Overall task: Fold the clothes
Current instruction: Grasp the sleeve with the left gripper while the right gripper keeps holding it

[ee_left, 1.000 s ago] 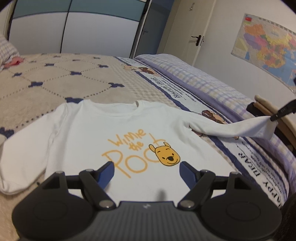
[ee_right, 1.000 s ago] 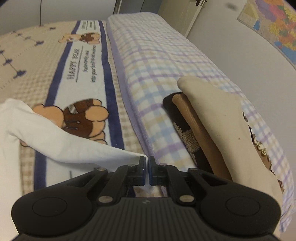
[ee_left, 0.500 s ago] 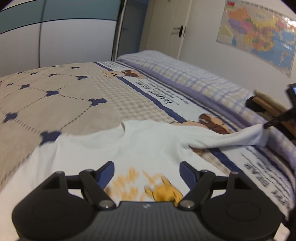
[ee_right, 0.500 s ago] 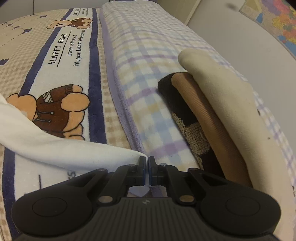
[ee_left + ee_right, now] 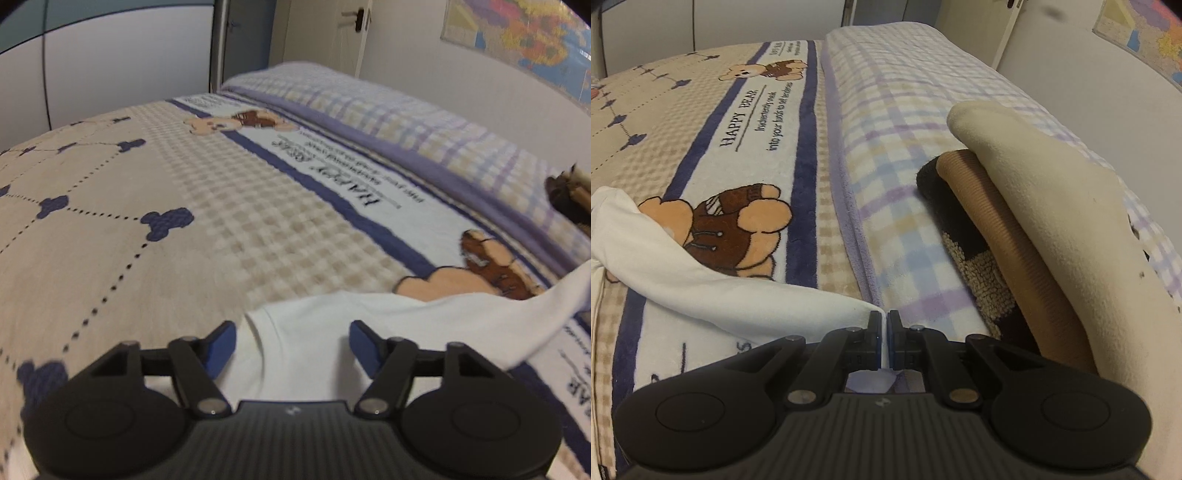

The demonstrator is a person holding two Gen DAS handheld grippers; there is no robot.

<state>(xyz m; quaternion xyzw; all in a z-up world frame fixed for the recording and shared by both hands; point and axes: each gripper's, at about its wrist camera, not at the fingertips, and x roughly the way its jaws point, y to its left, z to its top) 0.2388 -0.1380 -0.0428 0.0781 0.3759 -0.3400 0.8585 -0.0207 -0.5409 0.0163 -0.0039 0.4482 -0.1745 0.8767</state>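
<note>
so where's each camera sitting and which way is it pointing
Left wrist: sits on the left claw, low over the white shirt, facing along the bear blanket toward the wardrobe and door; its open blue fingers show.
Right wrist: sits on the right claw, facing along the bed's checked quilt, past the folded clothes pile; its fingers are shut on the shirt sleeve.
Shared: the shirt, the blanket's brown bear, the quilt, the wall map.
</note>
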